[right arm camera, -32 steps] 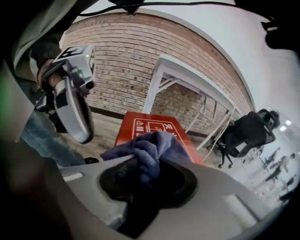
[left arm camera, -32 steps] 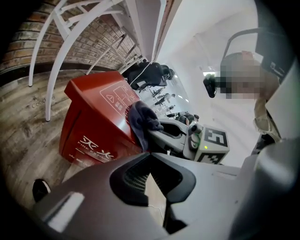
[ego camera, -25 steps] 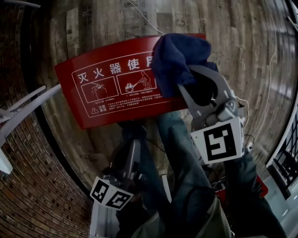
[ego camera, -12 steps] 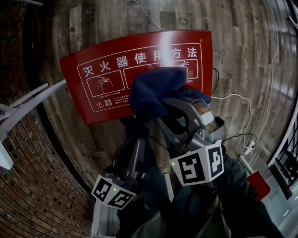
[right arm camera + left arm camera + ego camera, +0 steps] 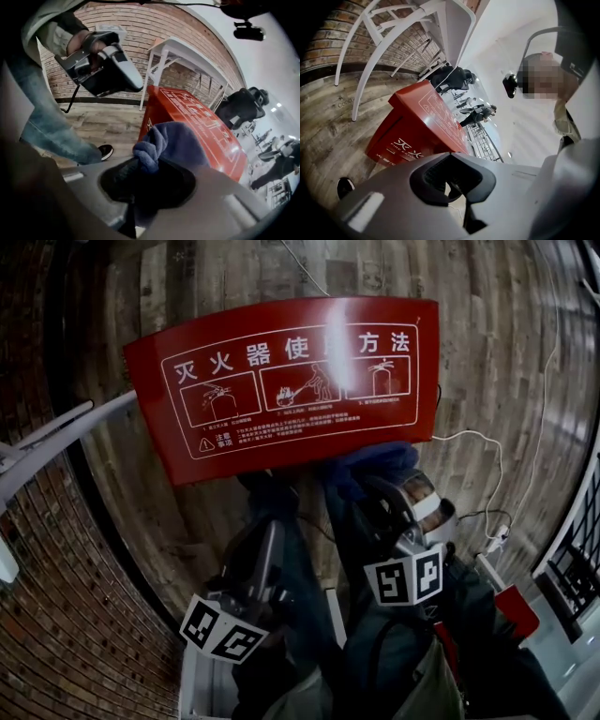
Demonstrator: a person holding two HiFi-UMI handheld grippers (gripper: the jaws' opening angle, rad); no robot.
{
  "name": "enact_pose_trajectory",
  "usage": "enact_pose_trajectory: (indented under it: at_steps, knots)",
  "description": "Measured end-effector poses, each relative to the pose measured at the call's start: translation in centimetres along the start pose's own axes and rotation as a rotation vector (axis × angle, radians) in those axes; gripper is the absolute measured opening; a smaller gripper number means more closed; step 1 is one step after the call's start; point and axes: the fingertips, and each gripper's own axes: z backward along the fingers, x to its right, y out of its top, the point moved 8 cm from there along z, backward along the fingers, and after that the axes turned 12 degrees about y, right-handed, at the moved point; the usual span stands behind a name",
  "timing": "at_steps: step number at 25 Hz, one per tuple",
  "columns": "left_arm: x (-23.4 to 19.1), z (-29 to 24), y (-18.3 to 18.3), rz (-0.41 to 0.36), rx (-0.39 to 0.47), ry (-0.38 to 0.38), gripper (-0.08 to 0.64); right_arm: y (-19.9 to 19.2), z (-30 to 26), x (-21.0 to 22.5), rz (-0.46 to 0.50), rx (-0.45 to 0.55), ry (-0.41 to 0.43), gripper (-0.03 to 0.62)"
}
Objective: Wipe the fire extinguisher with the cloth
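Observation:
The red fire extinguisher box [image 5: 281, 381] stands on the wood floor, its white-printed instruction label facing up and uncovered. My right gripper [image 5: 364, 486] hangs just off the box's near edge, shut on the bunched blue cloth [image 5: 375, 463]. Its jaws have just been closing further on the cloth. In the right gripper view the cloth [image 5: 178, 143] bulges out of the right gripper [image 5: 145, 173], in front of the box [image 5: 201, 122]. My left gripper [image 5: 270, 531] is held low beside my legs, shut and empty. In the left gripper view the left gripper [image 5: 452, 187] points toward the box [image 5: 422, 126].
White furniture legs [image 5: 56, 442] slant in at the left, in front of a brick wall [image 5: 56, 634]. A white cable [image 5: 487, 456] trails over the floor right of the box. A small red object [image 5: 517, 610] and a black railing [image 5: 577, 559] are at lower right. Jeans-clad legs [image 5: 309, 596] are below me.
My right gripper has carried the cloth from the box's top right down toward me and off its near edge, uncovering the label. The left gripper has hardly shifted.

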Motion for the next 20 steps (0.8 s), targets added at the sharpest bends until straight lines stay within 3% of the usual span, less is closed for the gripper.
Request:
enact_pose_trajectory:
  at_steps: [6,10,16,20]
  knots:
    - [-2.2,1.9,1.1,0.005,0.026,0.048,-0.002,4.7,-4.7,1.0,0.039,0.078,-0.097,0.067]
    - [-1.8,1.5,1.1,0.006,0.027,0.061,-0.002,3.1,-4.3,1.2,0.072,0.072,-0.166,0.067]
    - [-2.1,1.5,1.3,0.007,0.022,0.031,-0.002,-2.7,-0.3,2.8,-0.054,-0.044,-0.241,0.067]
    - [-1.5,1.5,1.8,-0.006,-0.007,-0.004,-0.002,-2.6,2.9,3.0,-0.178,-0.002,-0.25,0.067]
